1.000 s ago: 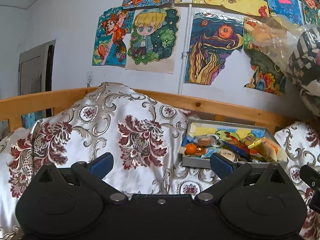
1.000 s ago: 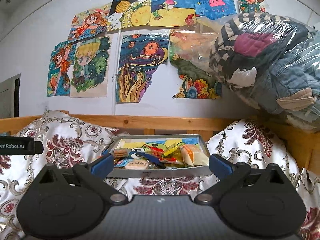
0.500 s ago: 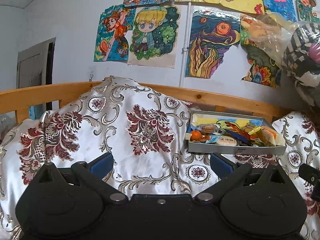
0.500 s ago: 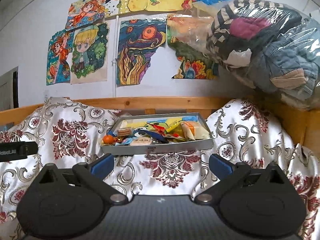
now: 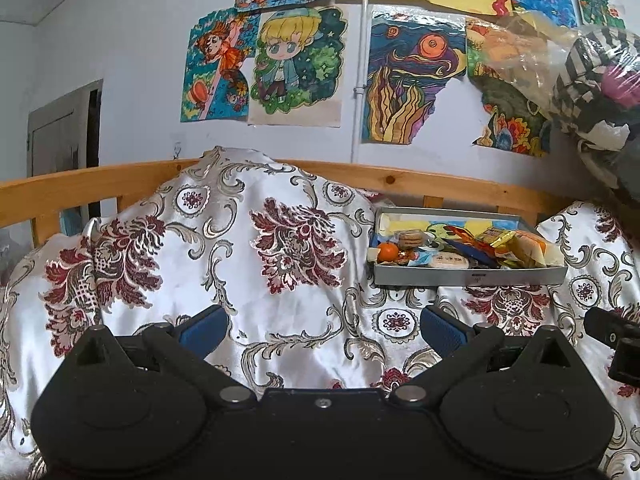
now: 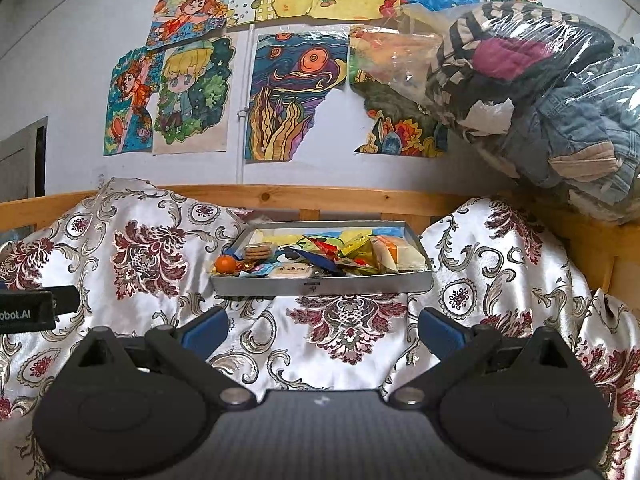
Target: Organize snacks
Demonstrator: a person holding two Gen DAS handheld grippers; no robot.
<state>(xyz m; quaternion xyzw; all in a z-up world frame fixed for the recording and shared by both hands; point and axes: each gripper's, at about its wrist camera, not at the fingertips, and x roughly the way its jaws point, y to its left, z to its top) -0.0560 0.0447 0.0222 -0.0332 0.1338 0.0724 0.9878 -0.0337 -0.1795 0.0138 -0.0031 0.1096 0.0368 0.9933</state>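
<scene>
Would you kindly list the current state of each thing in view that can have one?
Left tongs: open, empty.
Right tongs: open, empty.
Tin tray: lidless, crowded with snacks, resting on the patterned cloth.
Orange: whole, at the tray's left end.
Clothes bag: stuffed full.

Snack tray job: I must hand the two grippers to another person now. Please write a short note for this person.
Left gripper: open, empty, over the patterned cloth.
Right gripper: open, empty, facing the tray.
Things: the grey tray rests on the cloth before the wooden rail. In it lie an orange, round biscuits and mixed wrapped snacks, jumbled together.
Done: nothing visibly sorted.
Left: reach the tray, pick the snacks and arrange them.
</scene>
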